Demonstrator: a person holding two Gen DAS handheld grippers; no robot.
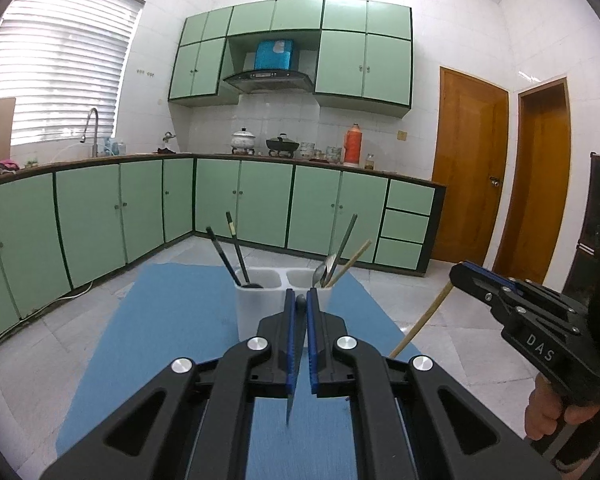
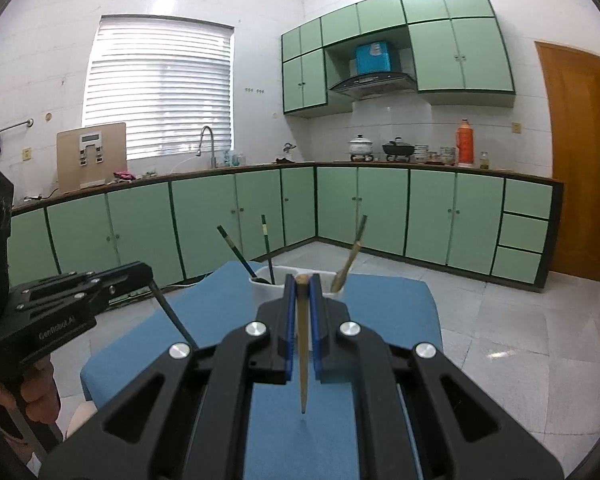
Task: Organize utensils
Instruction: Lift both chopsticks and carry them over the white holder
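On the body of the right gripper (image 1: 466, 274), as the left camera sees it, we read the white letters "DAS". On the body of the left gripper (image 2: 150, 280), in the right camera, we read "GenRobot.AI". No other writing is clear enough for us to read.

Our left gripper (image 1: 300, 300) is closed on a dark chopstick (image 1: 291, 392); its rounded end shows between the blue pads (image 1: 288, 320) and its thin tip points back toward the camera. Our right gripper (image 2: 303, 282) is closed on a bamboo chopstick (image 2: 303, 344), pale brown, also with the tip toward the camera.

The white utensil holder (image 1: 260, 312) stands on the blue mat (image 1: 160, 320), just in front of both grippers. It has two compartments. In the left one lean two dark chopsticks (image 1: 236, 252) and a dark rounded thing we cannot name. In the right one we see a metal spoon (image 1: 320, 274), a green chopstick (image 1: 346, 240) and a bamboo chopstick (image 1: 352, 260).

Behind are green cabinets (image 1: 140, 208), a sink tap (image 1: 94, 128), a white pot (image 1: 243, 138), a black wok (image 1: 282, 144), an orange thermos (image 1: 352, 146) and wooden doors (image 1: 468, 168). The two grippers are near each other, and the right one's stick reaches across toward the left one.
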